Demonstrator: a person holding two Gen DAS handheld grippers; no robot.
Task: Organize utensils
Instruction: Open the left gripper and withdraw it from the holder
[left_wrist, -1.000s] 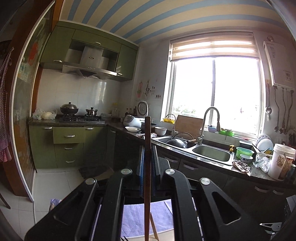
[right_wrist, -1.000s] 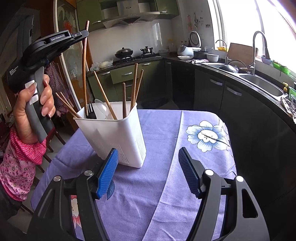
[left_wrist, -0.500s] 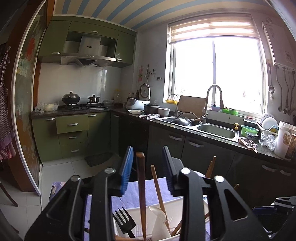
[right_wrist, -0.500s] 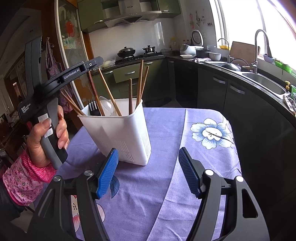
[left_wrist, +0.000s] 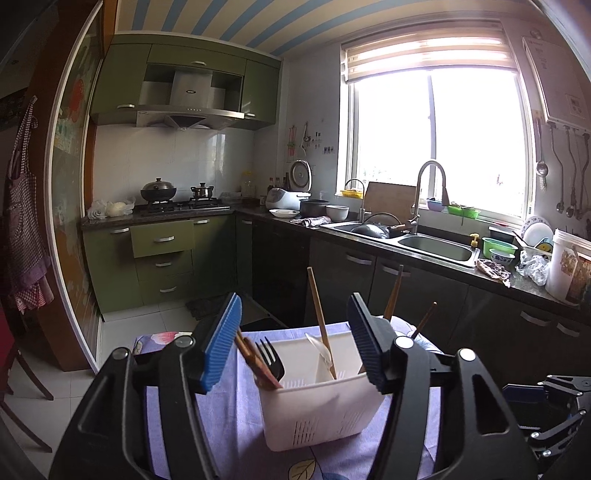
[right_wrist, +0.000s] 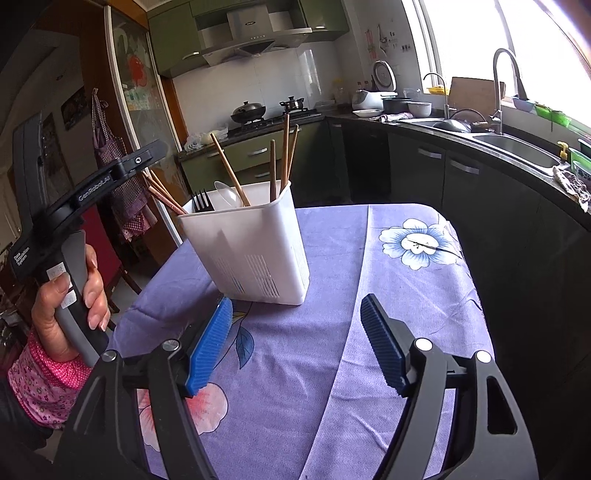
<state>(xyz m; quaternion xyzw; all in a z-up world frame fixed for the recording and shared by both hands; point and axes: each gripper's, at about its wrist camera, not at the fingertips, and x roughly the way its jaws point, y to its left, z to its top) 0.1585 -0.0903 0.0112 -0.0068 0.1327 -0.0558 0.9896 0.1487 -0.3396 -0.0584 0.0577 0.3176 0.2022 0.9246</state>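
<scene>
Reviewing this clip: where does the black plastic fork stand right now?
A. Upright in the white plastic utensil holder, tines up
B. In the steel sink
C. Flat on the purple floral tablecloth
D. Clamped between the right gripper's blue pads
A: the black plastic fork stands tines up inside the white plastic utensil holder, beside wooden chopsticks; the right gripper is open and empty over the purple floral tablecloth.

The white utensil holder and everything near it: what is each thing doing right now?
White plastic utensil holder: upright on the table.
Brown wooden chopsticks: standing in the holder, leaning.
Black fork: in the holder, prongs up.
Left gripper: fingers just opened, nothing between them.
Right gripper: open, empty.
</scene>
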